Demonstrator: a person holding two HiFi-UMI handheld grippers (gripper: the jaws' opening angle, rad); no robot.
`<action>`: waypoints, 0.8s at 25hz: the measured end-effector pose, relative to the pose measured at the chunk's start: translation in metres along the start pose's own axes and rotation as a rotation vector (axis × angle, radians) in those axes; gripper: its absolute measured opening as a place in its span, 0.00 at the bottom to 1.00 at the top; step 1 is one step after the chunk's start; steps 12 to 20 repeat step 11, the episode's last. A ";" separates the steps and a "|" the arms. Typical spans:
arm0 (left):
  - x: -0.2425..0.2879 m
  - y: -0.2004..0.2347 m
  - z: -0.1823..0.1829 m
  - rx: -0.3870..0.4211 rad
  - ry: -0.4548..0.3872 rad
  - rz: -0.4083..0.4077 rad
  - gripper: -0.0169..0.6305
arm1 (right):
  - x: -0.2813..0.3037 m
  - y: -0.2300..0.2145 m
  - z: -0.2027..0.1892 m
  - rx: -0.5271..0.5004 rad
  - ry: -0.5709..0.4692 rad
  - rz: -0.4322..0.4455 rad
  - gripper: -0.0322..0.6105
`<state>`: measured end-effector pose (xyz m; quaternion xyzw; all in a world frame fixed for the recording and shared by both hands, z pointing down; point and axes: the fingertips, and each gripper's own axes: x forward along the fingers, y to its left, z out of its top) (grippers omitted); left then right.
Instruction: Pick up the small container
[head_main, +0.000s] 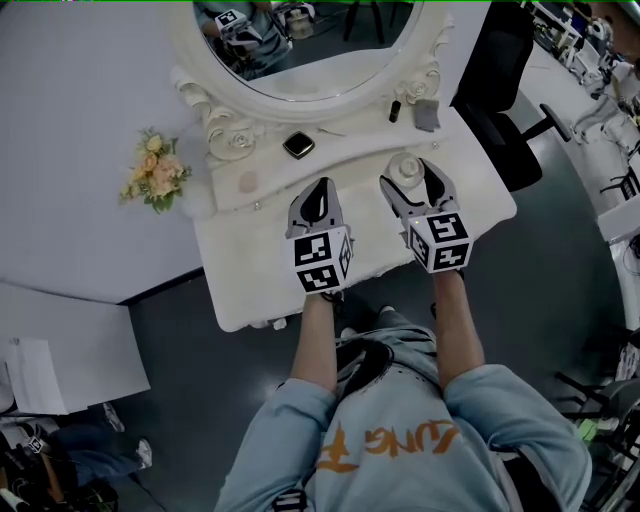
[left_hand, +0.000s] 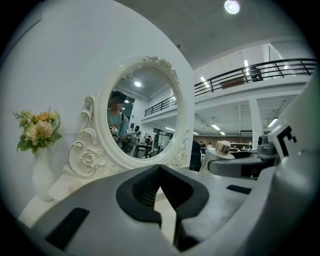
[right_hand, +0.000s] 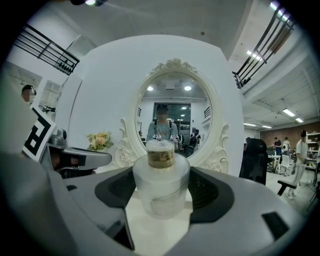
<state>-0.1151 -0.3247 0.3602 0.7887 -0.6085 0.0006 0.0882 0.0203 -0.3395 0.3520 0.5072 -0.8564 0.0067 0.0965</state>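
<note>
The small container (right_hand: 161, 187) is a frosted white jar with a gold-brown lid, standing on the white vanity table (head_main: 260, 270). My right gripper (right_hand: 161, 172) is shut on it, a pad pressed against each side. From the head view the container (head_main: 405, 167) sits between the tips of the right gripper (head_main: 410, 175), just in front of the mirror's base. My left gripper (head_main: 317, 198) hovers shut and empty over the table to its left. The left gripper (left_hand: 160, 168) has its jaws meeting at the tips, and the container (left_hand: 221, 150) shows off to its right.
An oval mirror (head_main: 310, 50) in an ornate white frame stands at the table's back. A dark square compact (head_main: 298, 145), a small black bottle (head_main: 395, 110) and a grey item (head_main: 427, 114) lie near its base. Flowers (head_main: 155, 172) stand left, a black chair (head_main: 500, 95) right.
</note>
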 end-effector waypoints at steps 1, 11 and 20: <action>0.000 0.002 0.000 -0.003 -0.001 0.006 0.05 | 0.000 0.000 0.000 -0.004 0.001 0.001 0.55; 0.000 0.011 0.006 0.044 -0.016 0.033 0.06 | 0.005 0.004 0.004 -0.032 -0.002 0.008 0.55; 0.000 0.011 0.006 0.044 -0.016 0.033 0.06 | 0.005 0.004 0.004 -0.032 -0.002 0.008 0.55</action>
